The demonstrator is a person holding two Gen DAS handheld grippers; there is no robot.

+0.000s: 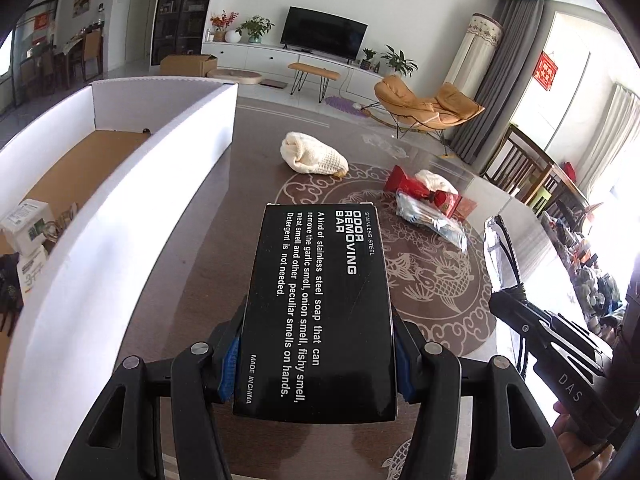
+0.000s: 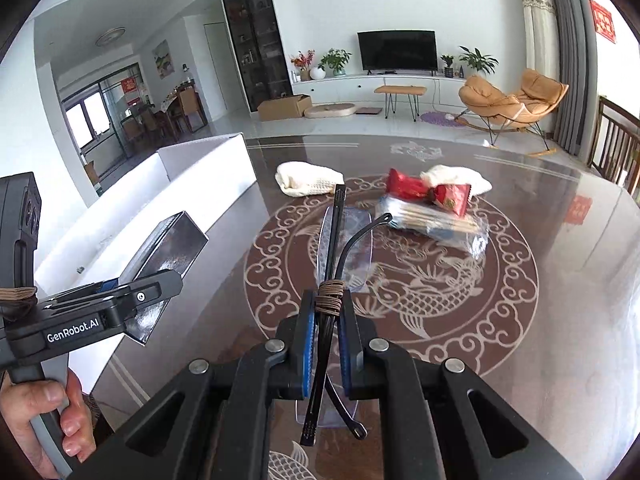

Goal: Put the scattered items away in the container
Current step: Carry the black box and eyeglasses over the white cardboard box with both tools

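Glossy black cardboard box (image 1: 320, 304)

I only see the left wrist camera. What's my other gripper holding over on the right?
Observer: The right gripper has its jaws shut on a pair of black-armed glasses with clear lenses.
Operator: Is anything tied on them?
Observer: Yes, a thin brown cord is wound round the folded arms, between the jaws' tips.
Operator: Who's holding my left gripper?
Observer: A bare hand grips its handle while it clamps the black cardboard box.
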